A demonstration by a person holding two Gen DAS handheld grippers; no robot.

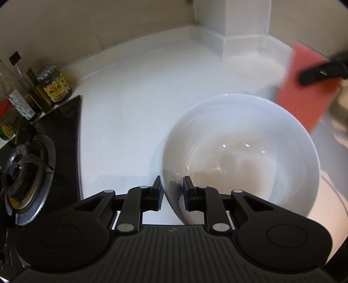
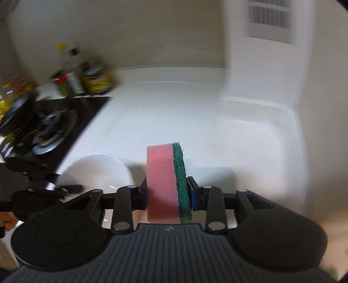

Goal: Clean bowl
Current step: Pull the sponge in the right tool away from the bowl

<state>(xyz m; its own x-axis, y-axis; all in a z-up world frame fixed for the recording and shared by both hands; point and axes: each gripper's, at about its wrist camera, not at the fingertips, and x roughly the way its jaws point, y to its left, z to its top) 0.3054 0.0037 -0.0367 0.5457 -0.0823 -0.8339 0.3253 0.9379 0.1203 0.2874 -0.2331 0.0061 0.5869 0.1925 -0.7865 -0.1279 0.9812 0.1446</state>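
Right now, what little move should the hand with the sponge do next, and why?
Probably bring the sponge left and down into the bowl. The right gripper grips the sponge beside the bowl, apart from it, while the left gripper pinches the bowl's rim, so wiping can begin.

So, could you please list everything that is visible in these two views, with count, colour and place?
round white ceramic bowl: one, white, on the counter, its near rim between the left claw's fingers.
pink foam sponge with green scouring layer: one, pink and green, clamped upright in the right claw.
white kitchen counter: one, white, under the bowl, running to the wall.
black glass gas stove: one, black with a metal burner, left of the counter.
glass bottles and jars: several, exact count unclear, mixed colours, behind the stove by the wall.
white wall vent: one, white, upper right wall.
left claw: one, black, shut on the bowl rim.
right claw: one, black, shut on the sponge.
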